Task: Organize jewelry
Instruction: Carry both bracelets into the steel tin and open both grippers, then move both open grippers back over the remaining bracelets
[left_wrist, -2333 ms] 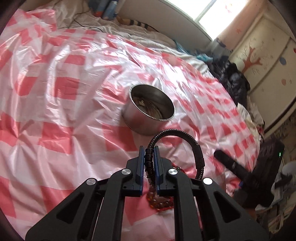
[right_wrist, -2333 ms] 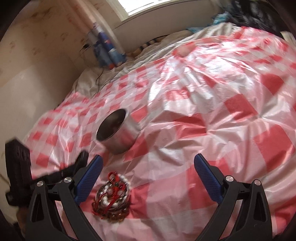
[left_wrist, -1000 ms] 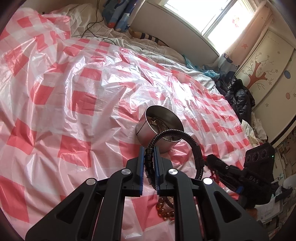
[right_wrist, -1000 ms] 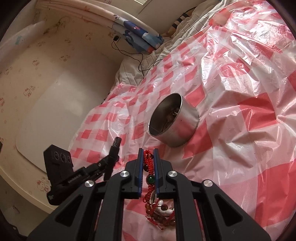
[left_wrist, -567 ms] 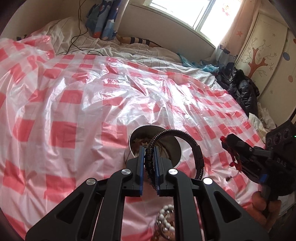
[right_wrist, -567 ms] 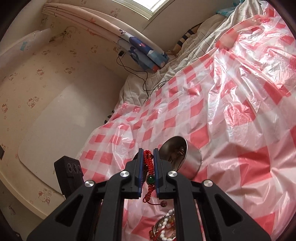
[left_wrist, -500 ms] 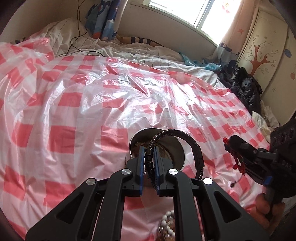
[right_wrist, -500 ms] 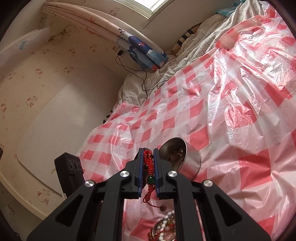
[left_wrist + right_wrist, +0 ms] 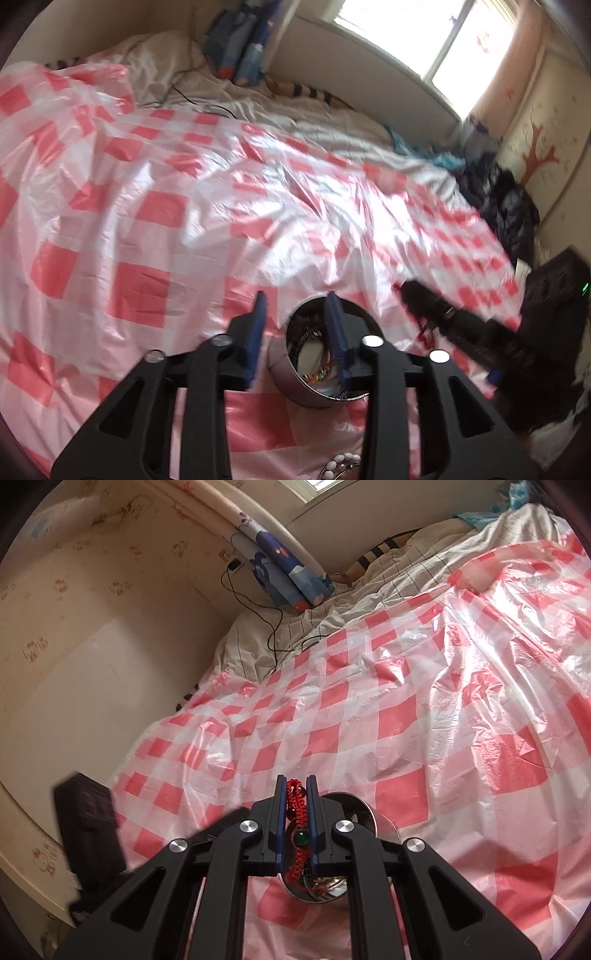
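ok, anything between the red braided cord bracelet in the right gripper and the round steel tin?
Nothing visible. The red braided cord bracelet, pinched in the right gripper, hangs directly over the round steel tin; the left gripper, jaws apart, stands by its rim.

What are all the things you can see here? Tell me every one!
Metal tin: one, silver, on the checked sheet, holding jewelry.
Black coiled bracelet: one, inside the tin.
Red braided bracelet: one, red with a green bead, pinched in the right tongs above the tin.
Pearl bracelet: one, white beads, on the sheet near the bottom edge.
Plastic sheet: one, red and white checks, over the bed.
Black cable: one, on the pale bedding by the wall.
Window: one, bright, behind the bed.
Left tongs: black with blue pads, open over the tin, jaws just opened.
Right tongs: black, blue pads, shut.
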`<state>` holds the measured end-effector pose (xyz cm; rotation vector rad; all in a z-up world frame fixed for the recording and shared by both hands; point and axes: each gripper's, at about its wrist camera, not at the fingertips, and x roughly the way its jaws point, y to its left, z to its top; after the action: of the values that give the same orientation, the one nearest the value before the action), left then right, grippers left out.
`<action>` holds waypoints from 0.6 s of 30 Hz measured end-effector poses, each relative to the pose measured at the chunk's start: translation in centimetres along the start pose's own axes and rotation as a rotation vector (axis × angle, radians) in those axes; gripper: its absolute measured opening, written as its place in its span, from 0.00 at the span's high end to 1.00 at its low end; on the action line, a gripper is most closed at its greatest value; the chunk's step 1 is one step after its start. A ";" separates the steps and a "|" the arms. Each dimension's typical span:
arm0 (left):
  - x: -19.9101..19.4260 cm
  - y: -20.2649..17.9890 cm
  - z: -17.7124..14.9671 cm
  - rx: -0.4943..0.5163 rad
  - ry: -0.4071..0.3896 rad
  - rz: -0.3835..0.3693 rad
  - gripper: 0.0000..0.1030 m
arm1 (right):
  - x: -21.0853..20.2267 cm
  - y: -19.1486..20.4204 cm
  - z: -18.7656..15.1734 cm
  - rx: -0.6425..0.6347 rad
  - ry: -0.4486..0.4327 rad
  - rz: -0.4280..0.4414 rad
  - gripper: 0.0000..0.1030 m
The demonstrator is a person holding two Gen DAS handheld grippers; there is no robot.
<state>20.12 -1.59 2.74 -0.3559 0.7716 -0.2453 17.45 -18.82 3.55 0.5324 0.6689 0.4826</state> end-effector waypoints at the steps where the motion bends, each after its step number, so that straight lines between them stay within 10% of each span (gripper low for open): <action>1: -0.4 0.4 0.1 -0.019 -0.007 -0.004 0.63 | 0.8 0.2 -0.2 -0.027 0.024 -0.041 0.84; 3: -0.8 1.2 0.1 -0.045 -0.005 -0.005 0.63 | 1.6 0.2 -0.8 -0.056 0.041 -0.102 0.52; 18: -6.1 1.5 -5.7 -0.025 0.022 0.027 0.42 | -9.1 -2.6 -6.8 -0.003 -0.105 -0.396 0.19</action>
<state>11.91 0.57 2.21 -0.3671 0.8008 -0.2147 7.15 -23.94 1.57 0.4058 0.6529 0.0834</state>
